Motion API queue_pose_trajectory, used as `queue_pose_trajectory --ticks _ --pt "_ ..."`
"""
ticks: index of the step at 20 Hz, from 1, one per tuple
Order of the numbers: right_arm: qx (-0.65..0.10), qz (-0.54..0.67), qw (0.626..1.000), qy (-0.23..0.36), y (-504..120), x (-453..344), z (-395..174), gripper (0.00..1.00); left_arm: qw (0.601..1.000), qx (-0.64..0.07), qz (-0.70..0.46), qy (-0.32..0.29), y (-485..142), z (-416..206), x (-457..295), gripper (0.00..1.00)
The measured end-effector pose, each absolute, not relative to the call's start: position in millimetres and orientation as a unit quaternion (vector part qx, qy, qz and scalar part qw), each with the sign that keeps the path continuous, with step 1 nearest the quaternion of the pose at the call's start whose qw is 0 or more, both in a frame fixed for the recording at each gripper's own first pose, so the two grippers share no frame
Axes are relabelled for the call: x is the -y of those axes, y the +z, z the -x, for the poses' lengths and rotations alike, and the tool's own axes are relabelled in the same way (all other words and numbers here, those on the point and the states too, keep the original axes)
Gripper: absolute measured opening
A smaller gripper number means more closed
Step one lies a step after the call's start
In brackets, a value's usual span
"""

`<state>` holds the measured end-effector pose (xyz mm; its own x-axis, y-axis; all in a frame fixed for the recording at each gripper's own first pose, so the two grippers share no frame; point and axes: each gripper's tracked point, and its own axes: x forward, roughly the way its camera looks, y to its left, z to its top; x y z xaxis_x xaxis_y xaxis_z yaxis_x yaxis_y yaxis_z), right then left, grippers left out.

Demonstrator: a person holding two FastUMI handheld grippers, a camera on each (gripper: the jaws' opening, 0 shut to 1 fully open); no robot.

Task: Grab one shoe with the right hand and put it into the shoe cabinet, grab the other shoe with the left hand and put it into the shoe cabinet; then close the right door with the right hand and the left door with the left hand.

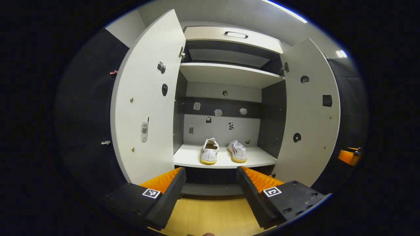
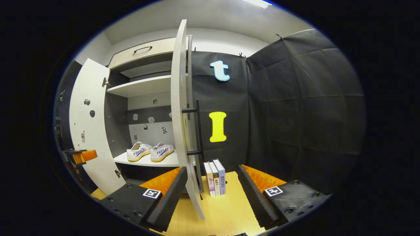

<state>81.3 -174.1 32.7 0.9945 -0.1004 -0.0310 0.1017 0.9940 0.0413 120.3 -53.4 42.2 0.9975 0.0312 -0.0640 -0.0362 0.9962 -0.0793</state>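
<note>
Two white shoes with yellow soles, one [image 1: 210, 151] beside the other [image 1: 237, 151], stand heels outward on the lower shelf [image 1: 193, 159] of the shoe cabinet. Both doors stand wide: the left door [image 1: 147, 108] and the right door [image 1: 310, 114]. My left gripper [image 1: 211, 170] is open and empty, centred in front of the cabinet. My right gripper [image 2: 212, 168] is open too. The right door [image 2: 179, 98] shows edge-on there, and its lower edge runs down between the fingers, close to the left one. Its black bar handle [image 2: 198, 127] faces right. The shoes [image 2: 139, 151] [image 2: 161, 151] sit behind it.
Three books [image 2: 215, 178] stand upright on the wooden floor [image 2: 229, 209] just behind the right door. An upper shelf [image 1: 229, 73] and a drawer with a handle [image 1: 235, 34] top the cabinet. The other gripper [image 1: 349, 156] shows beyond the right door; the left one [image 2: 80, 156] appears by the left door [image 2: 88, 131].
</note>
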Motion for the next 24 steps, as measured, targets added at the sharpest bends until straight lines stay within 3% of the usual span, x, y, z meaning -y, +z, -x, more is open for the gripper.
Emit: queue_pose_trajectory --ticks 12,15,16,19,24 --pt "0.017 0.028 0.994 -0.101 92 271 -145 0.98 0.996 -0.068 0.049 -0.032 11 -100 98 0.94" --pt "-0.006 0.011 0.998 -0.060 95 259 -171 0.98 0.995 -0.075 0.043 -0.044 3 -93 109 0.94" --pt "-0.012 0.002 0.999 -0.044 95 253 -176 0.94 0.995 -0.076 0.039 -0.046 2 -91 110 0.94" --pt "-0.014 -0.005 1.000 -0.012 97 238 -188 0.98 0.995 -0.078 0.036 -0.045 -2 -88 110 0.94" --pt "-0.003 0.012 1.000 0.010 101 216 -192 0.98 0.996 -0.077 0.043 -0.033 0 -87 98 0.94"
